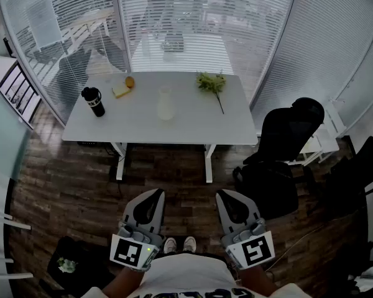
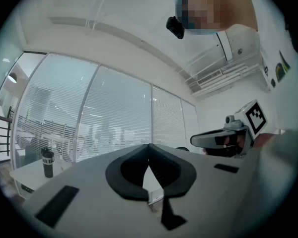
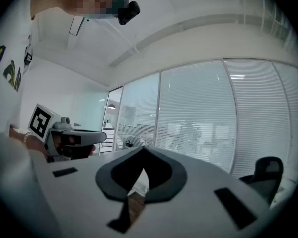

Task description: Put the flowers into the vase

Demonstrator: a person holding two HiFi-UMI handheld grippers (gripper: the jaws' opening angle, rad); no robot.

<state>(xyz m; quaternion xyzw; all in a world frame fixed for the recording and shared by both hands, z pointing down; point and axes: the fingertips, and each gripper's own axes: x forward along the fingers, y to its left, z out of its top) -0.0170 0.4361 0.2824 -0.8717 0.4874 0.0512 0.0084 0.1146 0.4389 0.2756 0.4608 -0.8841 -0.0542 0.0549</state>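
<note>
My left gripper (image 1: 155, 193) and right gripper (image 1: 222, 195) sit shut and empty, well back from the vase (image 1: 165, 104), flowers (image 1: 211, 83) lying to its right, and a careless reach could topple it.

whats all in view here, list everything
table: 1, white, ahead, by the glass wall
vase: 1, pale and see-through, upright near the table's middle
flowers: 1 bunch, green with a dark stem, lying on the table right of the vase
tumbler: 1, black, upright at the table's left end
block: 1, yellow, on the table between tumbler and vase
round thing: 1, orange, next to the block
office chair: 1, black, right of the table
bag: 1, black, on the floor at lower left
shoes: 2, pale, on the wood floor
left gripper: 1, grey, shut, empty
right gripper: 1, grey, shut, empty
</note>
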